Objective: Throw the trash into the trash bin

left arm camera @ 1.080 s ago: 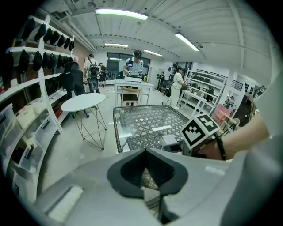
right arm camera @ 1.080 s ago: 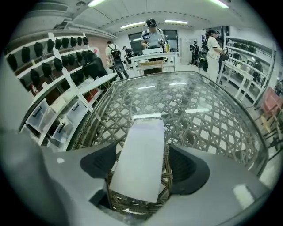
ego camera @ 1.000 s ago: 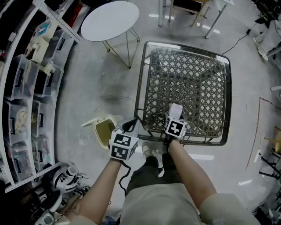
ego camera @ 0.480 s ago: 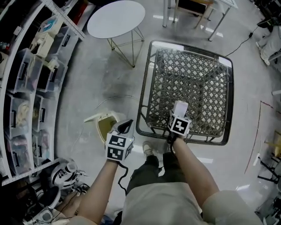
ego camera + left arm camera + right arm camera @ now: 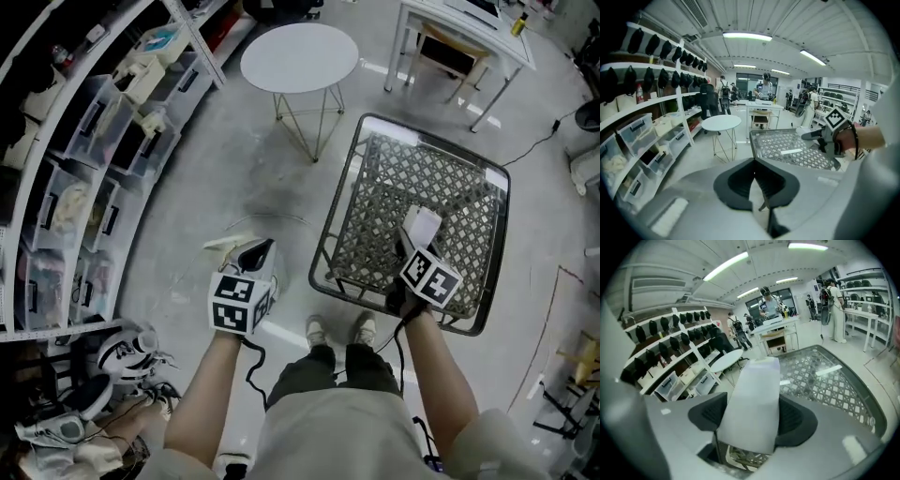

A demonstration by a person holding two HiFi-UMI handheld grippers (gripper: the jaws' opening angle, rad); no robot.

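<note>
**A:** Head view. Which step?

**B:** Carry, I'd say. The right claw (image 5: 417,234) is over the near edge of the mesh table (image 5: 441,178). Its jaws are closing on a flat white trash piece (image 5: 424,223) that stands up between them. The left claw (image 5: 258,251) is off the mesh table's left side, above the floor.

**A:** Bin?

**B:** The trash bin (image 5: 221,245) is on the floor left of the mesh table, almost wholly behind the left claw. Only a pale lid edge shows, so I can't tell if the mouth is open.

**A:** Left gripper view?

**B:** The left claw (image 5: 754,180) has its pads together with nothing between them, so it's closed and empty. The mesh table (image 5: 787,143) is ahead with a white strip (image 5: 785,151) lying on it. The bin is out of frame.

**A:** Right gripper view?

**B:** The trash piece (image 5: 752,399) fills the gap of the right claw (image 5: 752,416), with a pad against each side. Its lower end is hidden by the claw body. The mesh table (image 5: 825,380) is beyond.

**A:** Next?

**B:** Probably swing the right claw left off the mesh table to over the bin, then let go. The left claw should clear the opening.
</note>
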